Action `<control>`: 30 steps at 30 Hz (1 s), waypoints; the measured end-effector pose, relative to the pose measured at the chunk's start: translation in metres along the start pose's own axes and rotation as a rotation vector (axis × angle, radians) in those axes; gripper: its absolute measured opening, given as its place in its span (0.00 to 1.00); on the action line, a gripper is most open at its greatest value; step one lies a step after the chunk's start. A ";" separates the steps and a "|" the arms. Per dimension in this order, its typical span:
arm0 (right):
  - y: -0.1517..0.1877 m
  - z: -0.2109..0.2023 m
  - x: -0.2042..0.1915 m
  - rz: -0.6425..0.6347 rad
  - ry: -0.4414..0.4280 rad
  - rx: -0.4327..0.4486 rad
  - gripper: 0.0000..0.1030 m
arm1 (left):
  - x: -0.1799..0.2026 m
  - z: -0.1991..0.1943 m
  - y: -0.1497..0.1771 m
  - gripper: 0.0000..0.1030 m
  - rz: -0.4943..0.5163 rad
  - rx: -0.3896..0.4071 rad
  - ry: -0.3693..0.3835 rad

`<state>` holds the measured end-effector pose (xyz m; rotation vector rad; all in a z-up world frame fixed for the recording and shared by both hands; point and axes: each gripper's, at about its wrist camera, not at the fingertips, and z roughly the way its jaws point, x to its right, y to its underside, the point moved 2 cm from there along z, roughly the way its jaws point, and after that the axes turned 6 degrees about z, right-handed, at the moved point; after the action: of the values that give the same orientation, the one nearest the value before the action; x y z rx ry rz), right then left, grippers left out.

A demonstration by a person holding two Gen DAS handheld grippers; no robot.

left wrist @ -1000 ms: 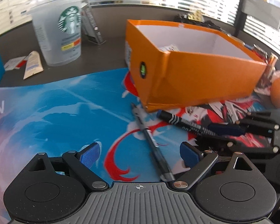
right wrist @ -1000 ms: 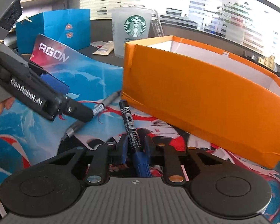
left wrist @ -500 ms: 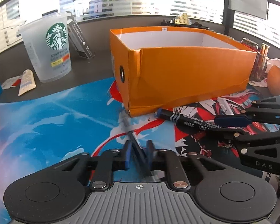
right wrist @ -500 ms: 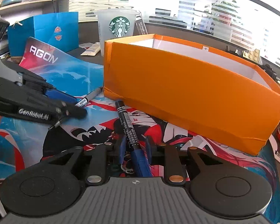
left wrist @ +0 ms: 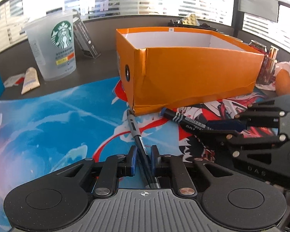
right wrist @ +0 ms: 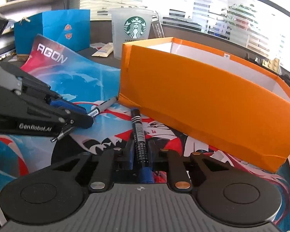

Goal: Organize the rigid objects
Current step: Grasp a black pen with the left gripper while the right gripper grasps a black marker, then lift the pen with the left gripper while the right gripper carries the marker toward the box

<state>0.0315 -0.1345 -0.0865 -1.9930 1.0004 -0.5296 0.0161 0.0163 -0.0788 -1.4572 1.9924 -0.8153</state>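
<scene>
Right gripper [right wrist: 140, 155] clamps a black marker with blue cap [right wrist: 139, 135], its far end pointing at the open orange cardboard box [right wrist: 203, 100] and just beside its near wall. Left gripper [right wrist: 81, 114], black, enters from the left, pinching a slim grey-and-black pen [right wrist: 98, 110]. Both pens over a printed blue-and-red desk mat [right wrist: 83, 79]. Behind: frosted plastic Starbucks cup [right wrist: 131, 32], blue paper bag [right wrist: 58, 29].

Starbucks cup [left wrist: 55, 47], blue paper bag [right wrist: 54, 31], printed mat [left wrist: 48, 127]
</scene>
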 end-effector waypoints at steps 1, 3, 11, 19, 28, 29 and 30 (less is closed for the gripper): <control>0.001 -0.002 -0.002 -0.008 0.000 -0.002 0.12 | -0.002 -0.002 0.001 0.12 -0.015 -0.005 0.015; 0.002 -0.007 -0.002 0.003 -0.011 -0.005 0.12 | -0.004 -0.008 0.002 0.12 -0.035 -0.003 0.031; -0.003 -0.031 0.003 0.081 -0.049 0.025 0.12 | -0.002 -0.037 0.000 0.11 -0.027 0.054 0.021; 0.004 -0.037 -0.004 0.074 -0.042 0.015 0.12 | -0.001 -0.028 0.016 0.11 -0.035 -0.030 0.042; 0.006 -0.038 -0.004 0.079 -0.040 0.012 0.12 | 0.011 -0.020 0.013 0.23 0.093 -0.091 0.037; 0.006 -0.038 -0.004 0.079 -0.040 0.013 0.12 | 0.012 -0.017 0.011 0.23 0.100 -0.089 0.044; 0.006 -0.038 -0.004 0.080 -0.039 0.013 0.12 | 0.012 -0.015 0.009 0.16 0.104 -0.081 0.052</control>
<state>0.0013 -0.1516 -0.0703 -1.9357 1.0452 -0.4505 -0.0039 0.0096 -0.0759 -1.3760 2.1437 -0.7425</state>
